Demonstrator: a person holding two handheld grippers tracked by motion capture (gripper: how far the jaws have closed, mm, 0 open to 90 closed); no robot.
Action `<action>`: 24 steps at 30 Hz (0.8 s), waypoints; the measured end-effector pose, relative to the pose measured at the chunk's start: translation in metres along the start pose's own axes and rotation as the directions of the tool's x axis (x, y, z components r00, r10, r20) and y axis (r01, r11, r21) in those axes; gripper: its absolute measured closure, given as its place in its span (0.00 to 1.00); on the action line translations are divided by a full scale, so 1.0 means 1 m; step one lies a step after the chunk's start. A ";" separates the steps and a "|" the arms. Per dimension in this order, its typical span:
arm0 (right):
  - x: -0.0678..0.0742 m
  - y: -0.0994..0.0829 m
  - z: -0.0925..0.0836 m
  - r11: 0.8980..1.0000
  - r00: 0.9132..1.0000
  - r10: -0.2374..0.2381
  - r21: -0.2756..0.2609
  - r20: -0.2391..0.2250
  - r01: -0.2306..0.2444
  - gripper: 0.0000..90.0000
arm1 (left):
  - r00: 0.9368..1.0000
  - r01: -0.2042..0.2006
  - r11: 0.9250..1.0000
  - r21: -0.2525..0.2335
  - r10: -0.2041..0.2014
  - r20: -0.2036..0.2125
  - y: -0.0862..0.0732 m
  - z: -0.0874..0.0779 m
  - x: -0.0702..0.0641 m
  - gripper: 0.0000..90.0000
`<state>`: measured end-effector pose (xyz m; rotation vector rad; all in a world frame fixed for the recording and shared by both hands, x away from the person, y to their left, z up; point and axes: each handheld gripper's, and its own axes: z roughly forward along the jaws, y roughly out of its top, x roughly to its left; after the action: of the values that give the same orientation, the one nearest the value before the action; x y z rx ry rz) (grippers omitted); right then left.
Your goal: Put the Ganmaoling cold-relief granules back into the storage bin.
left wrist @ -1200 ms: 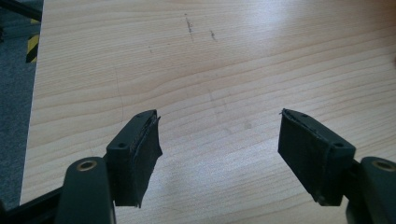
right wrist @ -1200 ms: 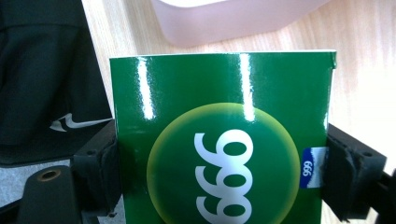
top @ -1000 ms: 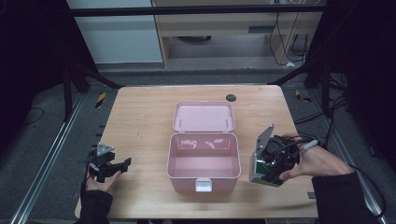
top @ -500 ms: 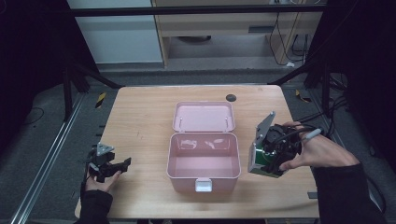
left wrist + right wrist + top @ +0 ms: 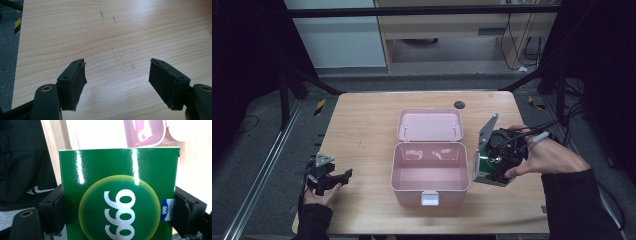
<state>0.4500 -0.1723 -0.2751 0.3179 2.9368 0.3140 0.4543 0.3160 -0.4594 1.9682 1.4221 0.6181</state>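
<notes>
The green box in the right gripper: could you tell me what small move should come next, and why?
Probably carry the green box sideways over the open pink case. The right gripper clamps it just beside the case's wall, and the case looks empty.

A lab-style recording bay. A wooden tabletop (image 5: 362,125) stands inside a dark metal frame (image 5: 422,10). Loose cables (image 5: 517,35) hang by a cabinet (image 5: 437,45) behind.
</notes>
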 end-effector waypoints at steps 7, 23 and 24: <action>-0.001 0.015 -0.002 1.000 1.000 -0.023 -0.014 -0.001 0.023 0.18 | 1.000 0.000 1.000 -0.001 0.000 0.000 0.000 0.000 0.000 0.32; 0.000 0.042 0.002 0.998 0.998 -0.066 -0.020 -0.002 0.065 0.18 | 1.000 0.000 1.000 -0.001 0.000 0.001 0.000 0.000 0.000 0.32; 0.000 0.044 0.002 0.997 0.998 -0.070 -0.020 -0.002 0.070 0.18 | 1.000 0.000 1.000 -0.001 0.000 0.001 0.000 0.000 0.000 0.32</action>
<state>0.4591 -0.1304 -0.2671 0.2111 2.9377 0.3340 0.4543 0.3162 -0.4591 1.9671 1.4209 0.6181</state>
